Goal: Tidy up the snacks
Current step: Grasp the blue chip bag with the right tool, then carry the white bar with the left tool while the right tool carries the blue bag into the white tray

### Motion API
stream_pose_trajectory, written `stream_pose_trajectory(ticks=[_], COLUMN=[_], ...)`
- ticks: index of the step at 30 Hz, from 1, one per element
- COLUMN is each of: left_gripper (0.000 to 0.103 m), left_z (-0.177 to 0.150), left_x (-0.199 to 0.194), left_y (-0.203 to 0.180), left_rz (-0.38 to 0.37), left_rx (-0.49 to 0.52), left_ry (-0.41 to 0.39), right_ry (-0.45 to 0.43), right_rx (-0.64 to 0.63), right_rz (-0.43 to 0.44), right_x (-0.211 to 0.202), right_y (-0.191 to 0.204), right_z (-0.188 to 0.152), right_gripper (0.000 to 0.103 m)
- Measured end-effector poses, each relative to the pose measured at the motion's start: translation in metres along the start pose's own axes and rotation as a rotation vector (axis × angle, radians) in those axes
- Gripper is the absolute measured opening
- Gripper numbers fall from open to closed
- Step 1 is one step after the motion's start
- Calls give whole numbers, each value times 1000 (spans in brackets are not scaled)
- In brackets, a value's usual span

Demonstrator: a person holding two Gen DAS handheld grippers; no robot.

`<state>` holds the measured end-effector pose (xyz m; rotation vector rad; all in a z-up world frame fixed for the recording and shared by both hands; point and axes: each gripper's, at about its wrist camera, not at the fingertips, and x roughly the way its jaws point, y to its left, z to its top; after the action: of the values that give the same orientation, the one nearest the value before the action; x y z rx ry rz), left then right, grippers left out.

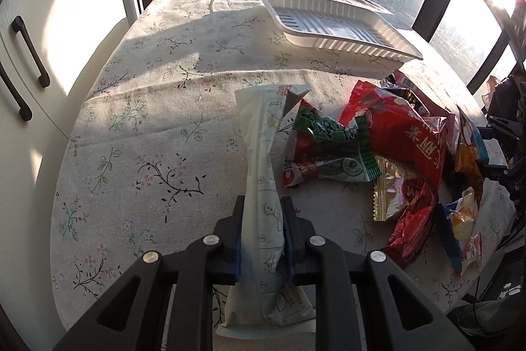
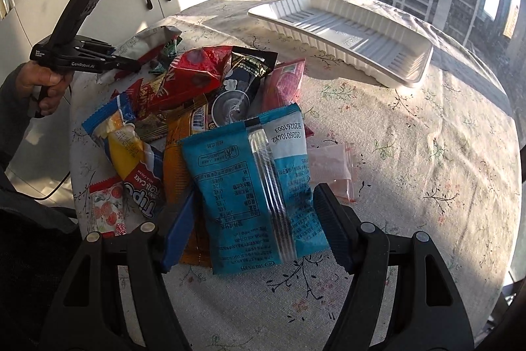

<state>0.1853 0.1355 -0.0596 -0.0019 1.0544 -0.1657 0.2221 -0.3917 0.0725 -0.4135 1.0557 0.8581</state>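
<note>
My left gripper point(image 1: 263, 203) is shut on a long white snack packet point(image 1: 259, 137), which stands up between the pads above the floral tablecloth. In the right wrist view a hand holds that gripper point(image 2: 108, 64) at the far left of the pile, with the white packet point(image 2: 148, 38) in it. The right gripper point(image 2: 254, 196) is shut on a blue snack packet point(image 2: 230, 186) by its two side edges, back side up, just above the pile. A white ribbed tray point(image 1: 345, 50) lies empty at the back of the table point(image 2: 345, 28).
Several loose packets lie heaped together: a red bag point(image 2: 194, 74), a black one point(image 2: 250, 71), a pink one point(image 2: 286, 81), an orange one point(image 2: 174, 160), and a small clear sachet point(image 2: 332, 170). White cabinet doors with dark handles point(image 1: 29, 51) stand beside the round table. Windows run behind it.
</note>
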Motion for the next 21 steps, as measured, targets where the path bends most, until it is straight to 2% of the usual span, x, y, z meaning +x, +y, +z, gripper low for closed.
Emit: stream_pose_trajectory(ticks=[3, 6, 8, 10, 17, 21], left_gripper=[20, 20, 19, 19, 18, 18], left_z=[3, 4, 3, 1, -4, -4], left_x=[2, 3, 3, 2, -5, -15], left_y=[-2, -6, -5, -3, 6, 13], left_rz=[22, 49, 51, 45, 20, -34], left_rx=[23, 53, 47, 28, -30, -76], left_ry=[13, 20, 16, 5, -28, -68], right_ry=[22, 41, 27, 11, -79, -147], right_rx=[10, 27, 41, 69, 136, 187], right_rz=[18, 30, 40, 60, 78, 96], right_x=[8, 16, 15, 12, -5, -20], right_y=[-5, -7, -8, -10, -14, -18], right_z=[1, 1, 1, 0, -9, -12], right_gripper=[69, 60, 48, 44, 35, 35])
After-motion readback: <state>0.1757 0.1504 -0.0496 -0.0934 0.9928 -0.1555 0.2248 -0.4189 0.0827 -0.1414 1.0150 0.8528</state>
